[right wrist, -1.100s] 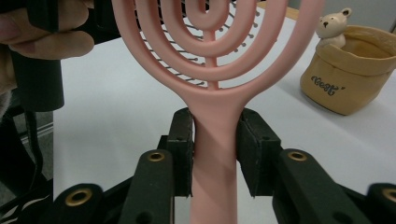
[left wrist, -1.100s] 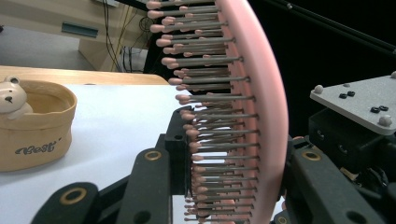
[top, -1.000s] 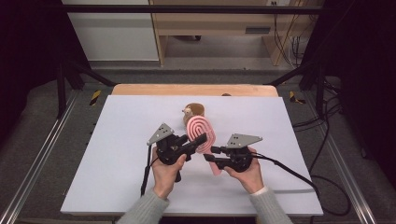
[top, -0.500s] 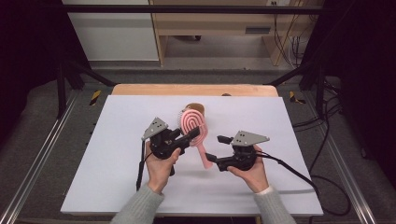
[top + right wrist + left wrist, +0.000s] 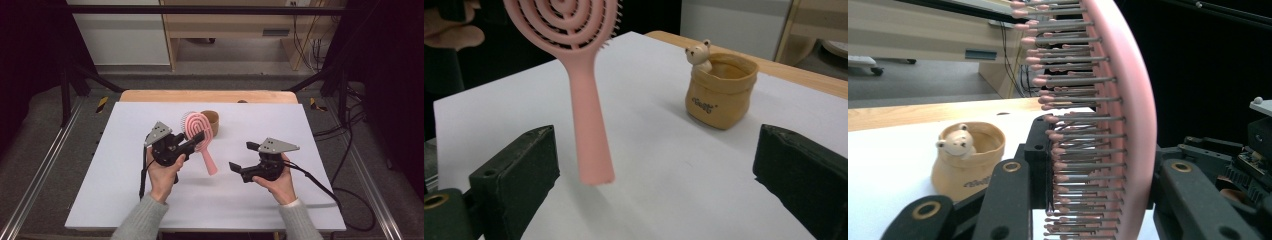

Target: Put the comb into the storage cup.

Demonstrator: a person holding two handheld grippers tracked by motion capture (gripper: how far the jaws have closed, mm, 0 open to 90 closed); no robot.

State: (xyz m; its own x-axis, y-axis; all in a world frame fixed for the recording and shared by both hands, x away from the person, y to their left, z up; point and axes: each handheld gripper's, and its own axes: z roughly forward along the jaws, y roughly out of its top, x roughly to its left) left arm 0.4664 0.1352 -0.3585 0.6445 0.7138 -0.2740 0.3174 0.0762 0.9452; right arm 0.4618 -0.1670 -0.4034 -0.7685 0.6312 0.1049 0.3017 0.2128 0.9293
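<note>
A pink hairbrush (image 5: 201, 136) hangs above the white table (image 5: 110, 175), handle tilted down and to the right. My left gripper (image 5: 196, 140) is shut on its round head; in the left gripper view the bristled head (image 5: 1118, 100) stands upright between the jaws of the left gripper (image 5: 1098, 200). My right gripper (image 5: 241, 156) is right of the handle and apart from it. Its jaws have just been opening and hold nothing. In the right gripper view the brush handle (image 5: 589, 130) hangs ahead of the right gripper (image 5: 659, 165), whose jaws stand wide apart.
A small tan pot with a bear figure (image 5: 213, 122) stands on the table just behind the brush head, also in the gripper views (image 5: 968, 160) (image 5: 720, 92). A wooden strip (image 5: 210, 96) runs along the table's far edge. Black frame posts flank the table.
The right gripper has let go of the brush handle, opened wide and drawn back to the right. The left gripper has carried the brush slightly up and left.
</note>
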